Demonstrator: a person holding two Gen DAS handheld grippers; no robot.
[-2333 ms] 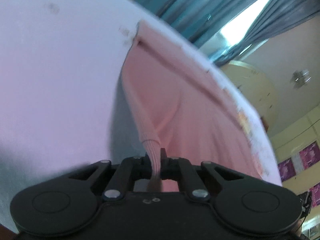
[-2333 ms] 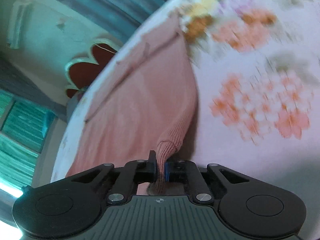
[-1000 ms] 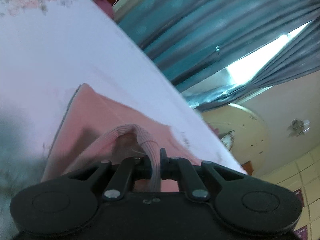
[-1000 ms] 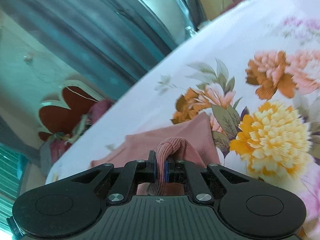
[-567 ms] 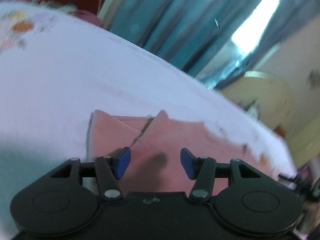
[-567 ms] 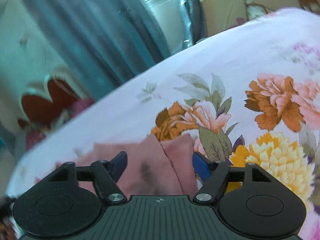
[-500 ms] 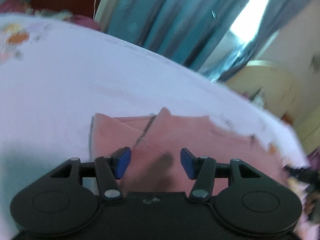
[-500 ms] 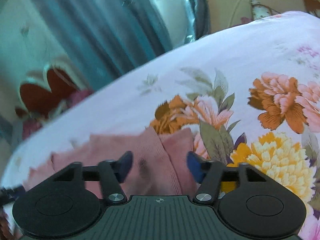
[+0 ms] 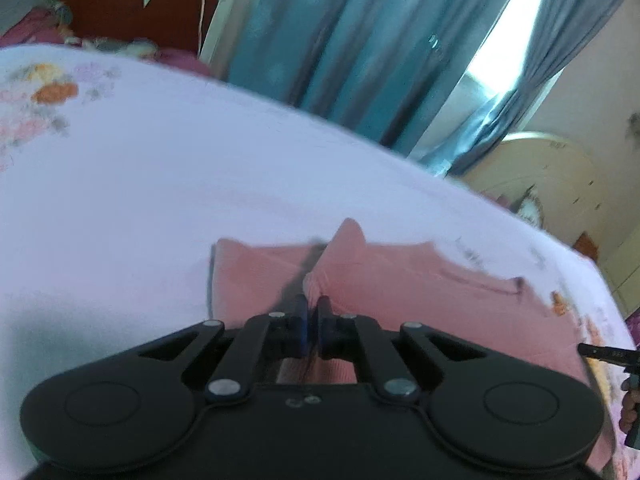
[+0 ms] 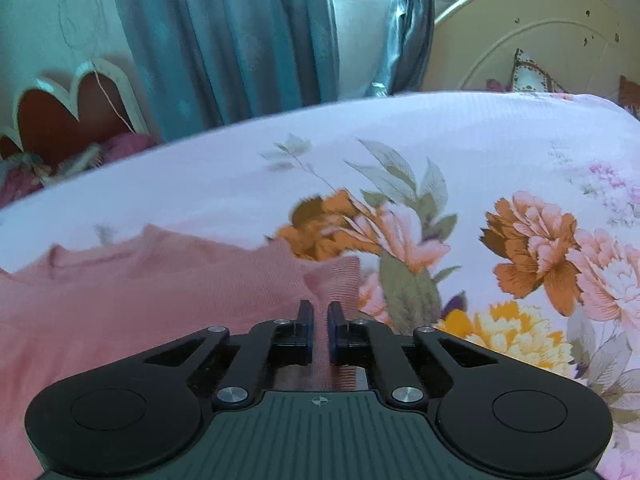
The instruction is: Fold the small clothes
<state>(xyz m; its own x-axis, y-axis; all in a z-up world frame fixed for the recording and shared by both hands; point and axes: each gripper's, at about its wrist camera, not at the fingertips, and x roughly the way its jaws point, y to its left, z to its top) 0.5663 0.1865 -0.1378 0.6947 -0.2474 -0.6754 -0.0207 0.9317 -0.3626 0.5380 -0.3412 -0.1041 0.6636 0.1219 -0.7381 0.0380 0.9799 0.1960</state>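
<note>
Lying part-folded on the flowered bedsheet, the pink ribbed knit garment seemingly needs further folds; left hand-held gripper and right hand-held gripper are both closed, empty.

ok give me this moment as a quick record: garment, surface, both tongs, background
garment: pink knit garment, partly folded, lying flat
surface: floral bedsheet, garment on it
left tongs: shut, tips low over the garment; unclear whether cloth is pinched
right tongs: shut, tips over the garment near its edge, beside the orange flower print; a pinch cannot be confirmed
background: teal curtains, cream headboard
</note>
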